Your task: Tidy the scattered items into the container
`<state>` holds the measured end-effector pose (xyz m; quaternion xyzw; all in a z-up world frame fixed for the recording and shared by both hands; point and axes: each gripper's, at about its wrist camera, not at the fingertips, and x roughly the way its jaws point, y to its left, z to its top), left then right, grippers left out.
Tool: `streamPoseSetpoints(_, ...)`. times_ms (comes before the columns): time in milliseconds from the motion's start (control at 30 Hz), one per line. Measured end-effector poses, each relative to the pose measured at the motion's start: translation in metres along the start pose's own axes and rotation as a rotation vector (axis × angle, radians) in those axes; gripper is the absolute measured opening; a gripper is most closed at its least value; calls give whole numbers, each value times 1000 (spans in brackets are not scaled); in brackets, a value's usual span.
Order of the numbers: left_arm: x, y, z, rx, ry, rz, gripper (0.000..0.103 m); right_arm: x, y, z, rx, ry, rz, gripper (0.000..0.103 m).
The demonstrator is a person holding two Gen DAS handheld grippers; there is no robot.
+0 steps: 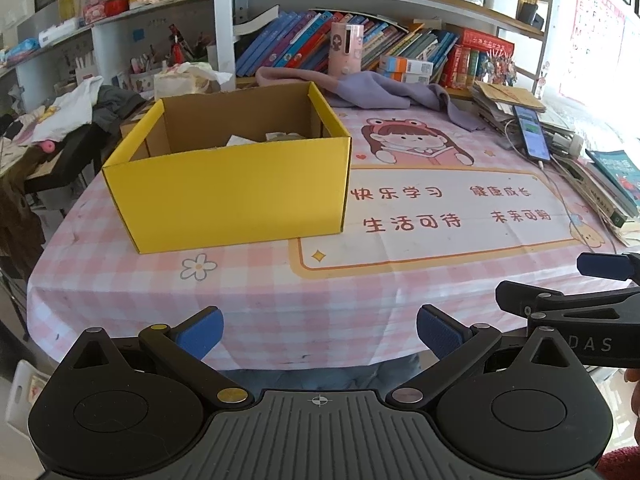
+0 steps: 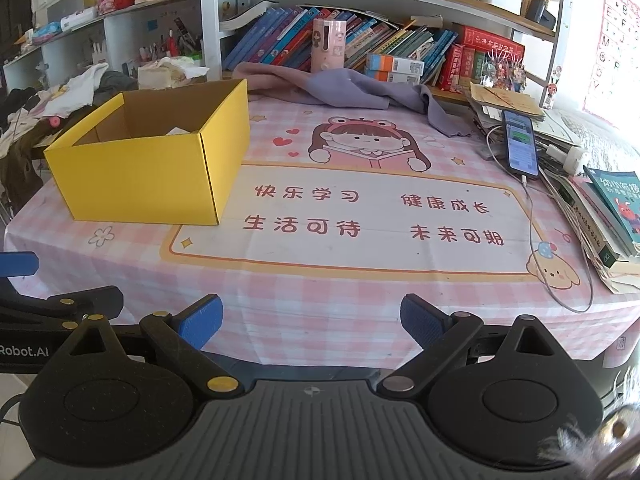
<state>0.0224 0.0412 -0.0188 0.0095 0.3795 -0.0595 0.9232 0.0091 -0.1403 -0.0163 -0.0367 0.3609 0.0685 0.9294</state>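
**Both grippers empty at the near edge, box sitting back on the left**

Watching both wrist feeds here. My left gripper [image 1: 320, 334] is spread wide, blue fingers [image 1: 200, 334] well apart with nothing between them. It sits just off the near edge of the worktop [image 1: 280, 296], which has a pink checked cloth with a cartoon girl and red lettering on it. The right gripper [image 2: 312, 322] is the same deal: fingers [image 2: 420, 322] apart, nothing held, also at the near edge. Each one pokes into the side of the other's view, so they're side by side.

The yellow cardboard box [image 1: 232, 196] is the container. It stands open-topped on the left part of the worktop, ahead of the left fingers and a bit left of them, well apart from both grippers. From the right wrist it's clearly off to the far left [image 2: 144, 176]. Inside I can make out some pale crumpled bits [image 1: 276, 137], maybe paper, but the front wall hides most of the contents, so I can't tell exactly what's in there.

The cloth between the fingers and the box looks bare. Further back there's a purple cloth [image 2: 352, 88] bunched up near the bookshelf [image 2: 360, 40], and along the right side a phone [image 2: 520, 144] on a cable lies just beside a pile of books [image 2: 608, 216].
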Motion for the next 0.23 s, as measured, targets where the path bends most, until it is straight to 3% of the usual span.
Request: streamPoseSetpoints(233, 1, -2, 1, -3, -5, -4, 103, 1, 0, 0, -1, 2, 0, 97)
